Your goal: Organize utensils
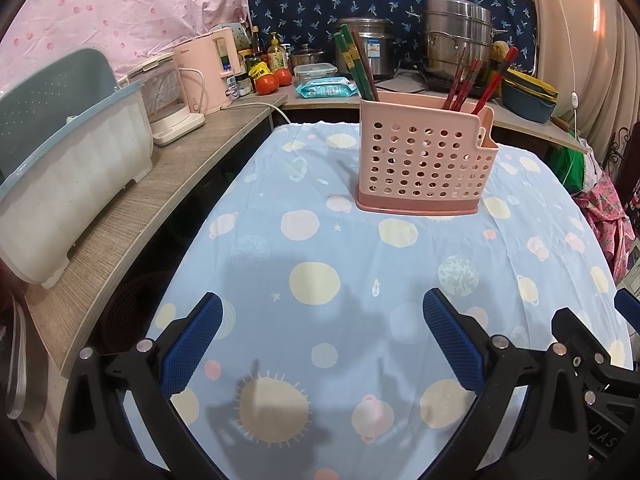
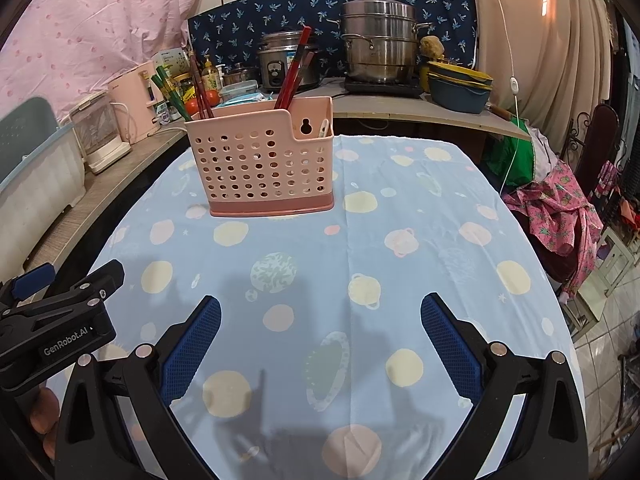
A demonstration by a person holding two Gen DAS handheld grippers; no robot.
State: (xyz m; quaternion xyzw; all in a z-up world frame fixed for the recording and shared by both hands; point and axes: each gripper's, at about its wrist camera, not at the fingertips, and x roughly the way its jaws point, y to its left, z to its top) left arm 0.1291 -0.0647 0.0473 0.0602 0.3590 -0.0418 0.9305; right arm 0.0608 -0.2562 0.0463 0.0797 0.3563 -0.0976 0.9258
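A pink perforated utensil holder [image 1: 426, 158] [image 2: 262, 164] stands upright at the far end of the blue planet-print tablecloth [image 1: 320, 264] [image 2: 360, 248]. Green chopsticks [image 1: 354, 64] [image 2: 168, 90] lean in its left compartment and red chopsticks [image 1: 486, 80] [image 2: 294, 70] stand in its right part. A small white utensil [image 2: 324, 127] pokes out of the low side pocket. My left gripper [image 1: 322, 308] is open over the cloth, well short of the holder, with nothing between its fingers. My right gripper [image 2: 320, 312] is open and empty too, beside the left one.
A wooden counter [image 1: 168, 184] runs along the left with a dish rack [image 1: 68, 168], a clear steamer and a pink kettle [image 1: 208, 72]. Steel pots [image 2: 380, 44], a rice cooker, tomatoes and containers crowd the back counter. Clothes on a chair [image 2: 560, 208] lie right of the table.
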